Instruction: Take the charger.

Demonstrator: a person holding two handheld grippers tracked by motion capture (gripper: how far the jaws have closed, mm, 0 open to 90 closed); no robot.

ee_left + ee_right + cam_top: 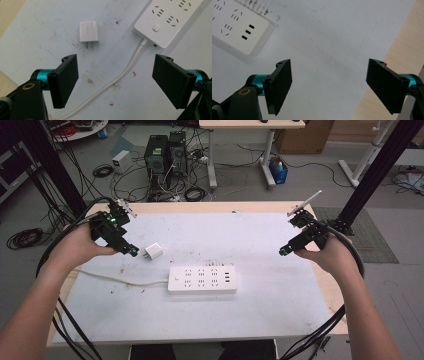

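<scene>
A white power strip [202, 279] lies across the middle of the white mat, its cable [115, 280] trailing off to the left. A small white plug adapter [154, 252] rests on the mat just above the strip's left end, prongs toward me in the left gripper view [89, 31]. My left gripper [131, 251] hovers left of the adapter, jaws wide open over the cable [117, 77] with nothing between them. Over the mat's right side, my right gripper [285, 251] is open and empty; the strip's USB end [239, 25] lies at its upper left.
The white mat [260, 235] covers a wooden table whose bare edge [397, 50] runs along the right. Black frame posts [372, 175] stand at both back corners. Computers and cables sit on the floor beyond the table.
</scene>
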